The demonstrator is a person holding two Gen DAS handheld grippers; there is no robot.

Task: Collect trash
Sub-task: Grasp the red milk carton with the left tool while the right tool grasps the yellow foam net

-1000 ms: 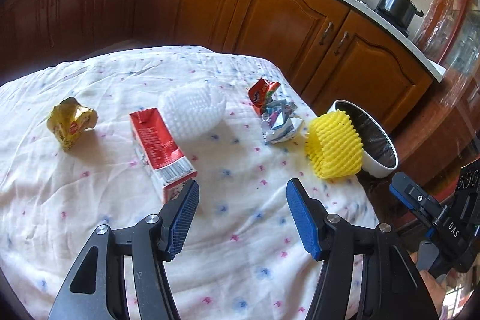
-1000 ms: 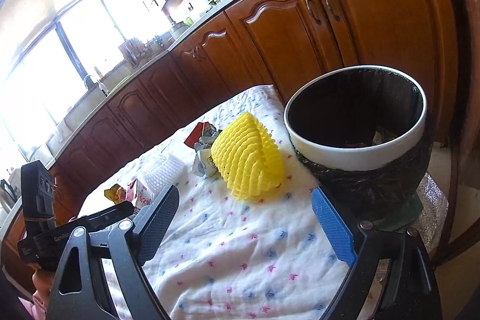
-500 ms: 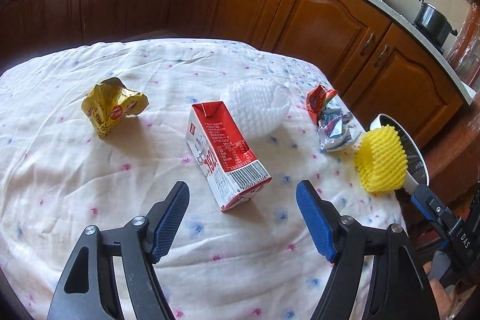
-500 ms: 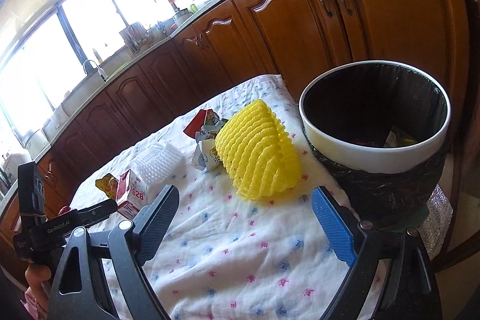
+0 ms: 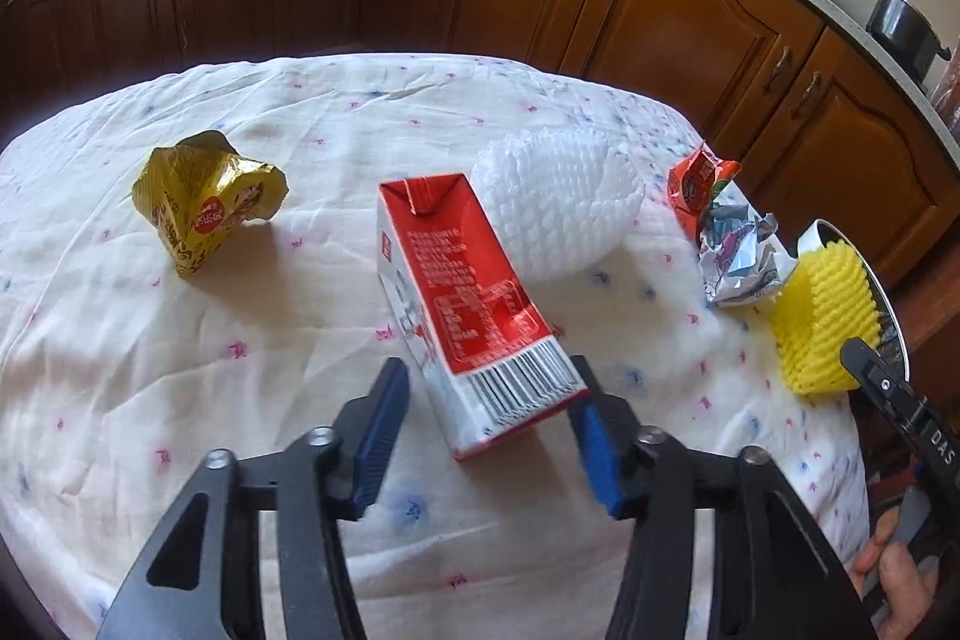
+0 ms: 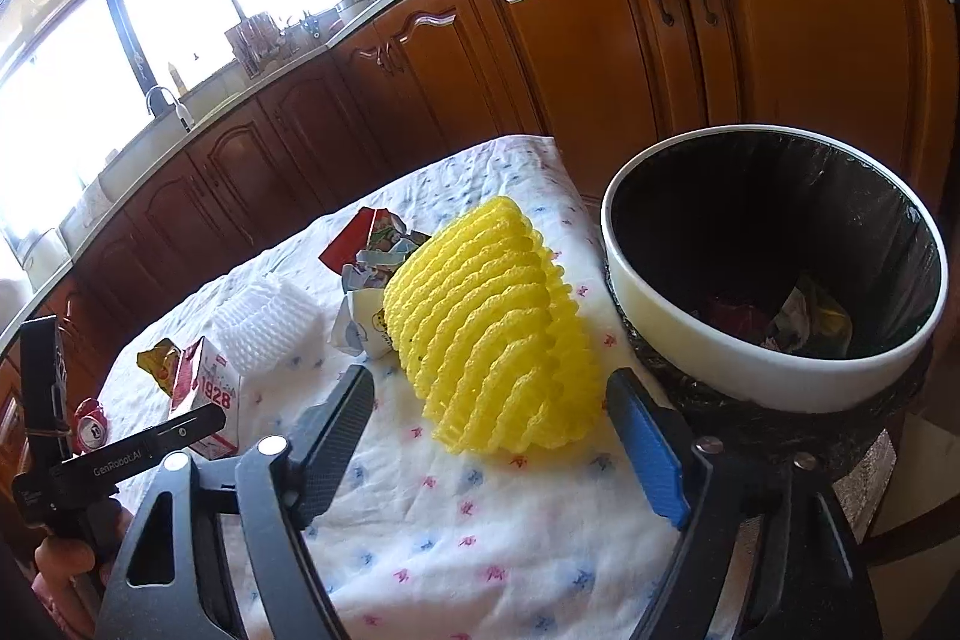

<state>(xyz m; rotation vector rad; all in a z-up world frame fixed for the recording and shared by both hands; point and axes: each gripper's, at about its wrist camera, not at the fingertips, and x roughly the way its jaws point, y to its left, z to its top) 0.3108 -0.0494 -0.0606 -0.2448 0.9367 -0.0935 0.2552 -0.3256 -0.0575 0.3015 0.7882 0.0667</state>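
Red-white milk carton lies on its side mid-desk between the closing but not touching fingers of left gripper, right gripper closing, empty, round yellow foam net w/ ribbed mesh — desk has white dotted cloth, wood kitchen cabinets behind.

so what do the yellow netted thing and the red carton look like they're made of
Yellow netted thing: looks like soft foam mesh, matte, with an open ribbed lattice, probably a fruit sleeve.
Red carton: looks like coated paperboard, slightly glossy, with sharp folded edges, printed text and a barcode.
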